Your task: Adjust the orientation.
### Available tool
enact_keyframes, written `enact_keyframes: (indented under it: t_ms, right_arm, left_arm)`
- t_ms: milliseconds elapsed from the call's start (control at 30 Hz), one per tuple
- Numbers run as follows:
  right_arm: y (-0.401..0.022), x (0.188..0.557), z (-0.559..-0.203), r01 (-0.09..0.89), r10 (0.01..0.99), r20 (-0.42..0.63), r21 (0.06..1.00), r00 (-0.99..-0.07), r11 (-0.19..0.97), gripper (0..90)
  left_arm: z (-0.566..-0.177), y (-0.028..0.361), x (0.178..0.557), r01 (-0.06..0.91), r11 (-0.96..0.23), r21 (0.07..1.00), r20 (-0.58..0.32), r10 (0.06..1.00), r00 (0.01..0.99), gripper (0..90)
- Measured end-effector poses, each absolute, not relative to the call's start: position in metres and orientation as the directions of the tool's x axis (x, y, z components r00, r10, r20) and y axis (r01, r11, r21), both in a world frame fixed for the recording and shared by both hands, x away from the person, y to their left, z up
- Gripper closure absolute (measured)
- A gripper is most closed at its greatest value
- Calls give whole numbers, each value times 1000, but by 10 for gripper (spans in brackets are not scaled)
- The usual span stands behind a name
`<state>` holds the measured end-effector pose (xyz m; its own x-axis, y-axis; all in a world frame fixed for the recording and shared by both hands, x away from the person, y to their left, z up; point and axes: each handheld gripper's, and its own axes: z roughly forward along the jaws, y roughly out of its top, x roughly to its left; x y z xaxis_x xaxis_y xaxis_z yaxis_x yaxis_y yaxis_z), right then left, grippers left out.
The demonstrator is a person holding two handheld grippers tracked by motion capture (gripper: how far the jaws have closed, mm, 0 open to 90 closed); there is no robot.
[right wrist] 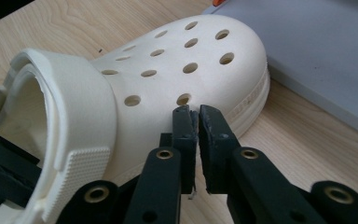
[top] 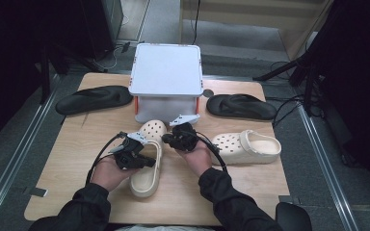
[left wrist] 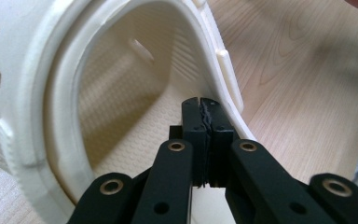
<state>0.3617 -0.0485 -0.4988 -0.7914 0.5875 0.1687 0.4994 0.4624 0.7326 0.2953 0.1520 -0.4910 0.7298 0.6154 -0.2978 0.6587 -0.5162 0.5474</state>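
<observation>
We see a wooden counter point(top: 82, 144), a white upturned box point(top: 166, 77) at its far middle, a black sandal point(top: 94, 99) left of it, another black sandal point(top: 241, 106) right, a second cream clog point(top: 245, 147) near right.

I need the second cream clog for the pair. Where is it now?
In the high view the second cream clog lies on its side at the table's right, just right of the right gripper and in front of the right black sandal.

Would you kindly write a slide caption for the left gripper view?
Left tool, jaws together, at the inner wall of a cream clog lying on a wooden table.
</observation>
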Motion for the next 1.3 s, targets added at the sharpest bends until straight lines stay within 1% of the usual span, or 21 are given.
enact_keyframes:
  t_ms: [33, 100, 233, 300, 333, 367, 400, 467, 667, 733, 833, 933, 1033, 1133, 1300]
  right_arm:
    - [-49, 362, -499, 503, 586, 171, 727, -792, 468, 856]
    - [-52, 363, -499, 509, 583, 181, 724, -792, 465, 857]
    - [-57, 362, -494, 506, 574, 186, 724, -797, 468, 782]
    - [-61, 361, -491, 494, 568, 176, 730, -804, 472, 770]
    - [-63, 361, -489, 496, 565, 182, 729, -805, 471, 762]
    - [-65, 360, -487, 495, 562, 185, 732, -806, 469, 744]
    - [-67, 360, -486, 492, 557, 187, 734, -810, 469, 724]
    - [-70, 360, -485, 492, 546, 198, 734, -814, 467, 683]
    - [-81, 359, -480, 502, 530, 229, 736, -816, 455, 636]
    - [-85, 357, -477, 503, 526, 235, 736, -817, 453, 622]
    - [-91, 352, -474, 498, 520, 234, 738, -822, 455, 619]
    - [-97, 348, -472, 491, 516, 230, 745, -825, 451, 609]
    - [-102, 343, -470, 480, 517, 216, 748, -828, 457, 596]
    - [-108, 338, -467, 471, 513, 204, 747, -834, 469, 591]
    - [-126, 330, -461, 454, 518, 191, 770, -834, 449, 576]
  left_arm:
    - [-491, 153, 295, 658, -517, 548, -292, 619, 729, 871]
    - [-487, 156, 293, 656, -505, 562, -288, 624, 727, 784]
    - [-479, 165, 288, 653, -479, 586, -281, 636, 719, 648]
    - [-473, 171, 286, 659, -450, 603, -287, 648, 705, 573]
    - [-469, 174, 285, 655, -439, 615, -280, 655, 702, 566]
    - [-468, 176, 285, 656, -433, 619, -276, 662, 697, 538]
    - [-465, 177, 284, 667, -425, 612, -285, 667, 688, 524]
    - [-459, 180, 283, 667, -419, 616, -273, 681, 680, 516]
    - [-453, 196, 282, 681, -404, 611, -278, 696, 662, 466]
    - [-452, 203, 283, 679, -399, 616, -261, 710, 654, 451]
    - [-457, 211, 286, 675, -392, 625, -248, 720, 647, 417]
    - [-463, 217, 290, 691, -389, 609, -245, 736, 631, 409]
    - [-465, 220, 293, 678, -403, 615, -207, 747, 632, 403]
    - [-466, 225, 297, 679, -395, 619, -212, 748, 629, 386]
    - [-471, 231, 304, 680, -388, 622, -207, 756, 621, 377]
